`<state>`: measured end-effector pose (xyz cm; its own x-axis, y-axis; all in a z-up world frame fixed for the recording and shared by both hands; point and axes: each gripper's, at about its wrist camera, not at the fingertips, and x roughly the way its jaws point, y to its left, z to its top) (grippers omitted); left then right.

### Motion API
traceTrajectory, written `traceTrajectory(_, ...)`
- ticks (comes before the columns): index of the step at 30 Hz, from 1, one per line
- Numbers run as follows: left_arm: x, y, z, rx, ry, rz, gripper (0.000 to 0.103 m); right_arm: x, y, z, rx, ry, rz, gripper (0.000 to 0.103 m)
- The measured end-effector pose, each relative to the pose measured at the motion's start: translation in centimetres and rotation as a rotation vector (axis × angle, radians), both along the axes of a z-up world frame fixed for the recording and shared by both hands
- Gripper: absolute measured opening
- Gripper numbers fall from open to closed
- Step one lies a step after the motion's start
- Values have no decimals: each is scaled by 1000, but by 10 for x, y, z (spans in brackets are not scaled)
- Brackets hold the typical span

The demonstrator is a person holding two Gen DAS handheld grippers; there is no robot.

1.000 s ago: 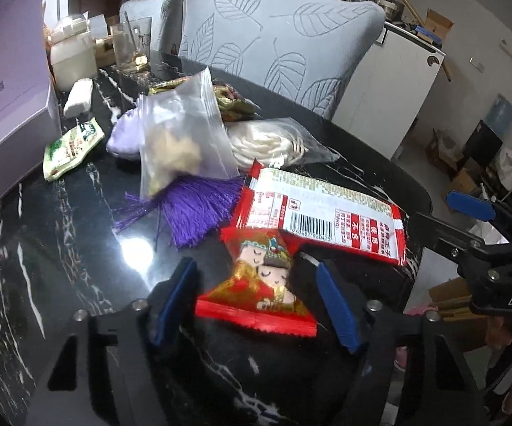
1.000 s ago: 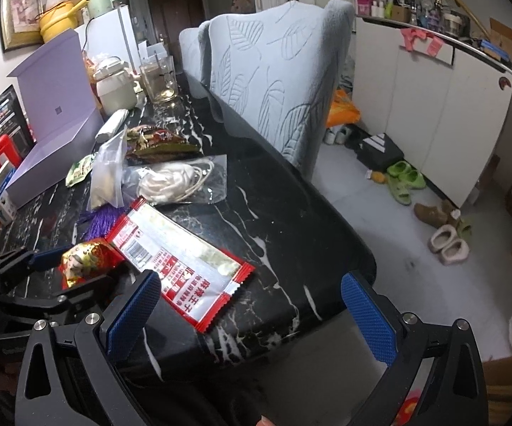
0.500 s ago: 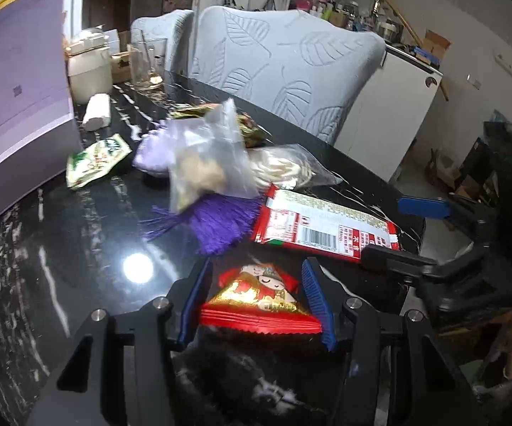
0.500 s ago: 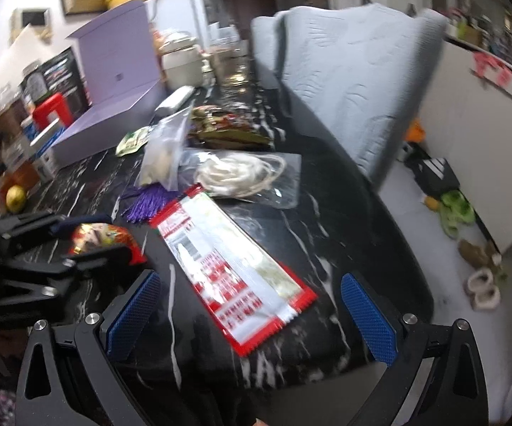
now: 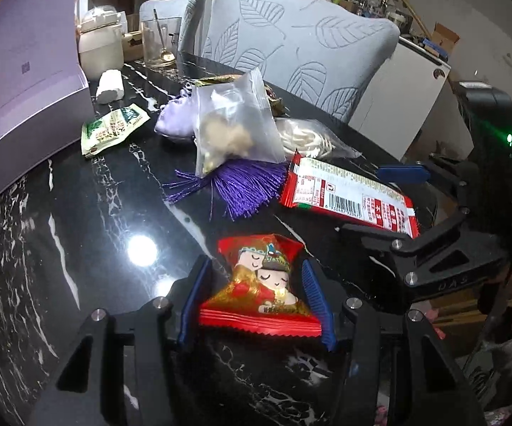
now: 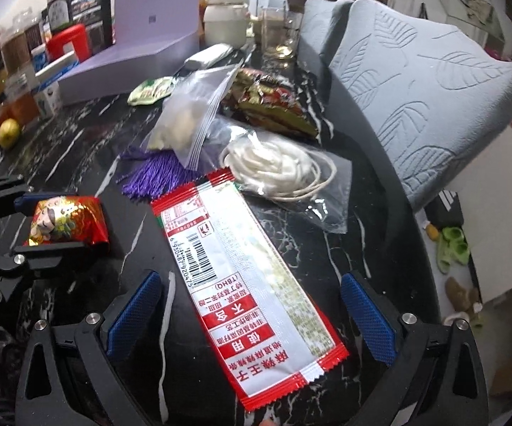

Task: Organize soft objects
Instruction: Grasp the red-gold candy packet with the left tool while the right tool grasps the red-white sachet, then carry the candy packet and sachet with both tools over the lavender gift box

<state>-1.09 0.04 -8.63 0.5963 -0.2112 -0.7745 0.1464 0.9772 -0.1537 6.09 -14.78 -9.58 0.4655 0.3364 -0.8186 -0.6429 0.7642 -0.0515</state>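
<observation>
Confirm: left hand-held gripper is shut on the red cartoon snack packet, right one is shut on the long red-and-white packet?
Not quite. In the right wrist view the right hand-held gripper is open, its fingers straddling the long red-and-white packet. The left hand-held gripper is shut on the red cartoon snack packet.

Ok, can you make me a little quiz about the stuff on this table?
1. True or false: the left gripper is shut on the cartoon candy bag.
2. What lies between the open right gripper's fingers? A) long red-and-white packet B) purple tassel C) green sachet
3. Fill in: the clear zip bag rests partly on the purple ____.

Key: 1 true; 2 A; 3 tassel.
</observation>
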Motion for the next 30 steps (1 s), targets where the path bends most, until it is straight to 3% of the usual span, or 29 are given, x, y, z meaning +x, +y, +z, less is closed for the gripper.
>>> traceTrajectory(4,2,-2,-1,18,-9,-11,52,0,1,1,20,30,3,88)
traceTrajectory(5,2,-1,-1,19,-12,-10,52,-2,2,1,22,27,13,79)
traceTrajectory(6,3,-2,-1,22,-14,-11,52,-4,3,3,29,18,26,63)
traceTrajectory(9,3,-2,-1,26,-16,-11,52,-9,8,4,26,16,41,52)
traceTrajectory(14,3,1,-1,24,-9,3,52,-13,10,6,33,17,20,49)
traceTrajectory(19,-1,10,4,-16,-20,25,52,-13,-3,10,137,80,-31,48)
traceTrajectory(30,-10,19,7,-11,-35,48,52,-28,-4,24,171,52,-65,47)
